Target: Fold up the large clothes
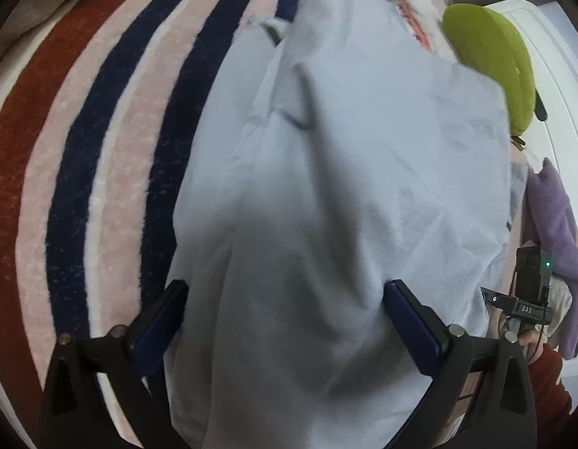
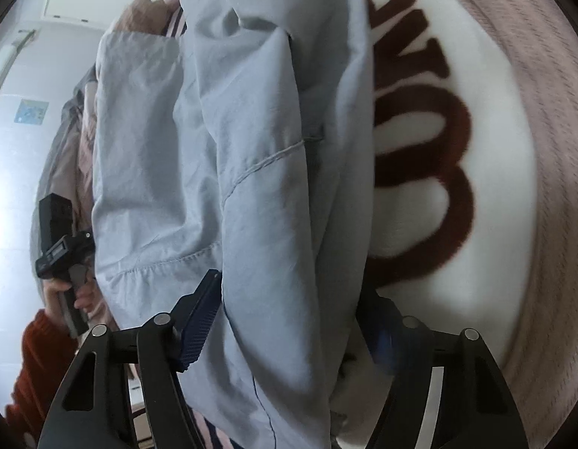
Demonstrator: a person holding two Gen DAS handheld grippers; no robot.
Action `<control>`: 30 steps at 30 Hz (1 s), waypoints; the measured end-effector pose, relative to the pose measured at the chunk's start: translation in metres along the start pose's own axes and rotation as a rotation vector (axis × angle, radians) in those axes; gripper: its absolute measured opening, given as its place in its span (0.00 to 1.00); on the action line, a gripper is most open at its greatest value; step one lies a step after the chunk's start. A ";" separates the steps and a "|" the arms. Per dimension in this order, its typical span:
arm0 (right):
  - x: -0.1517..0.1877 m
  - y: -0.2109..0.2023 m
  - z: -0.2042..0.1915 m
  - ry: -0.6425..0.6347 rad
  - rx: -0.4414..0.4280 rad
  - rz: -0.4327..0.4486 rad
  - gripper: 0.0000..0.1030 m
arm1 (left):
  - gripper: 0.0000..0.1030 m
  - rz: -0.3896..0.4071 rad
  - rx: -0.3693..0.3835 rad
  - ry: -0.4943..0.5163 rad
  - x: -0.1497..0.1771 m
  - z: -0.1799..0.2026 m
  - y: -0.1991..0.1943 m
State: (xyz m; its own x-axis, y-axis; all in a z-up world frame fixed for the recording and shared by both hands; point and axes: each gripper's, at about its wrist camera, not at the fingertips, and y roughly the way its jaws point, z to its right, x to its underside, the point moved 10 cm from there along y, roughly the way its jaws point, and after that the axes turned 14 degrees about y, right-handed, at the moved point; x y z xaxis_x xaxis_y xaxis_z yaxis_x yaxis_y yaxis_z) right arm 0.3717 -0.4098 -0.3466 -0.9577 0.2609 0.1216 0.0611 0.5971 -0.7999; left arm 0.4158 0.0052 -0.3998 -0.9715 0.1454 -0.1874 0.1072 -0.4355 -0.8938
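Clearly soft, light, floppy — the pale blue garment drapes between both grippers' open jaws, unpinched; grip hems.

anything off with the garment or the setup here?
Nothing damaged or spilled. The pale blue cotton garment is bunched and creased rather than flat on the striped fleece blanket, lying between the wide-spread pads of the left gripper.
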 end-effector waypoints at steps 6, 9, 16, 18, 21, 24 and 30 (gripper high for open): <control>0.003 0.002 -0.017 -0.055 0.016 -0.009 0.27 | 0.80 0.033 -0.028 -0.013 0.005 0.004 -0.002; 0.005 0.005 -0.036 -0.105 0.044 0.003 0.20 | 0.51 0.056 -0.036 -0.017 0.011 0.014 -0.014; 0.013 -0.005 -0.066 -0.167 0.053 0.023 0.15 | 0.08 0.073 -0.042 0.030 0.027 0.018 -0.052; 0.018 -0.004 -0.077 -0.190 0.064 0.026 0.14 | 0.07 0.077 -0.047 0.042 0.032 0.022 -0.059; 0.025 -0.006 -0.095 -0.220 0.062 0.029 0.13 | 0.05 0.103 -0.039 0.066 0.039 0.030 -0.075; 0.033 -0.012 -0.104 -0.258 0.057 0.028 0.13 | 0.04 0.116 -0.053 0.079 0.050 0.029 -0.092; 0.039 -0.005 -0.107 -0.301 0.152 0.034 0.13 | 0.22 0.092 -0.079 0.076 0.067 0.012 -0.091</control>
State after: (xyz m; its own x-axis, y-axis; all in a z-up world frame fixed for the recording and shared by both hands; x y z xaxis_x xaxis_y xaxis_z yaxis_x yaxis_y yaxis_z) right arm 0.3640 -0.3209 -0.2748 -0.9973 0.0298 -0.0677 0.0737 0.4659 -0.8818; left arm 0.3380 0.0436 -0.3262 -0.9383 0.1760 -0.2978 0.2145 -0.3792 -0.9001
